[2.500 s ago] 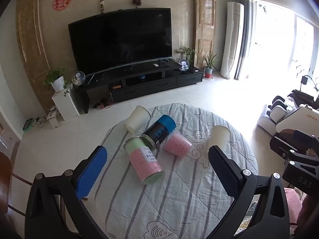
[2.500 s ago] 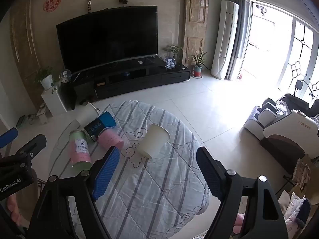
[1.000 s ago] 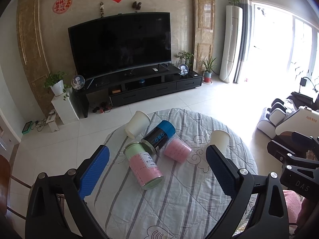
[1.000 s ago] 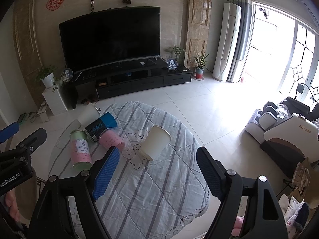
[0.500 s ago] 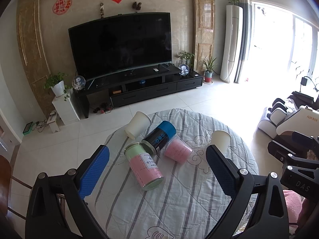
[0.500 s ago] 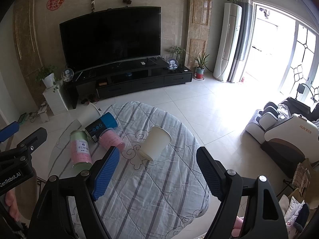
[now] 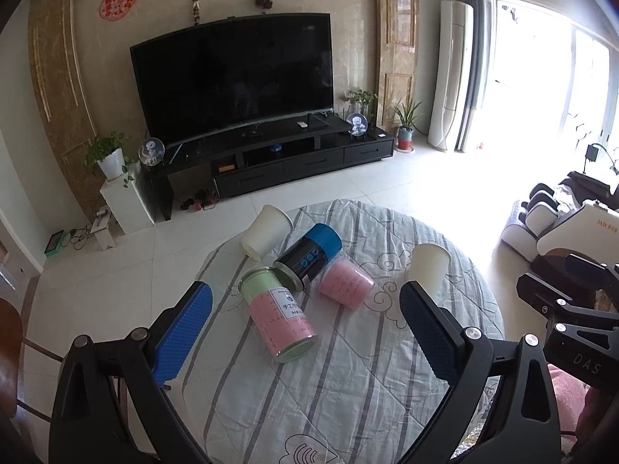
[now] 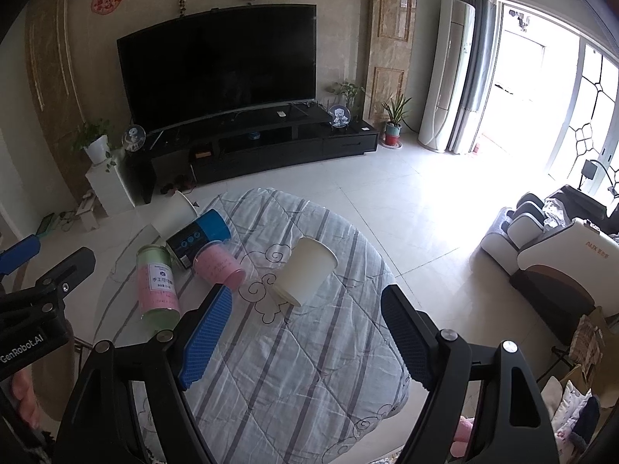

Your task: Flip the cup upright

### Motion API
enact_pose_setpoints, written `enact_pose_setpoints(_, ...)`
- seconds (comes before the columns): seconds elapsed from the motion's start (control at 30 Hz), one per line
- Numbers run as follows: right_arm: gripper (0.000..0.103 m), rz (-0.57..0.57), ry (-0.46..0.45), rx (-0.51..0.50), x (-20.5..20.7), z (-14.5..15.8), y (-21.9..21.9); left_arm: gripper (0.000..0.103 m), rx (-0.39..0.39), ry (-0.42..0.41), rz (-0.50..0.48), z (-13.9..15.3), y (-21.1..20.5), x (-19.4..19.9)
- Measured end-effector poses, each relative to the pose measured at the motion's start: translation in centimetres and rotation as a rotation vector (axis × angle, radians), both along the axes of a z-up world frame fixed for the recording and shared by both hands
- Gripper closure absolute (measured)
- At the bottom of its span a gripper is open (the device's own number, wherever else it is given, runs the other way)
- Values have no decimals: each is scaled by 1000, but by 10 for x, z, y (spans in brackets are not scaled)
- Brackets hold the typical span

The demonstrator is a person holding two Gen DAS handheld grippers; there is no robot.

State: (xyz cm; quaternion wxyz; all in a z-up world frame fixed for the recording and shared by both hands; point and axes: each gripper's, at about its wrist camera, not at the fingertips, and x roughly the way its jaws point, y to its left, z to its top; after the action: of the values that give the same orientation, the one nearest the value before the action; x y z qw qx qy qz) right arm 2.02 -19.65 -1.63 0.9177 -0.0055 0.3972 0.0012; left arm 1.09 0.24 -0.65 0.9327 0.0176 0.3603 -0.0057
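The plain white paper cup (image 8: pixel 305 270) lies tipped over on the right half of the round counter (image 8: pixel 309 367), which is draped in a grey-striped quilted cloth. From the right wrist view its flat base points toward the far side and its open rim faces the near edge, just ahead of the right tongs (image 8: pixel 305 338). In the left wrist view the same cup (image 7: pixel 428 266) looks foreshortened, and the right blue pad of the left tongs (image 7: pixel 305 328) covers its lower edge, so the rim cannot be made out there.

Both tongs hang above the counter with their blue-padded fingers spread wide and nothing between them. The left tongs sit over the cluster of containers; the right tongs sit nearer the cup.

A second white paper cup (image 7: pixel 266 232) lies on its side at the far left edge of the counter. Just beside it lie a dark cylindrical tin with a blue lid (image 7: pixel 309 255), a pink and pale green cylindrical can with a white label (image 7: pixel 278 313), and a pink translucent plastic cup (image 7: pixel 346 284), all on their sides and close together. The label's small print is too fine to read. The counter's near edge is cut off behind the tongs' black frames in both views.
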Motion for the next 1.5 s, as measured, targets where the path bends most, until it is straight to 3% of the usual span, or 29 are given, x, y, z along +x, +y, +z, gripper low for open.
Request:
enact_pose_setpoints(0.8,22,77,271,42,19,-64,-8,4,20,275,44,-65,-21,11)
enact_pose_setpoints(1.5,22,135,365,88,59,-91,-8,4,6,353,128,-77,-17,31)
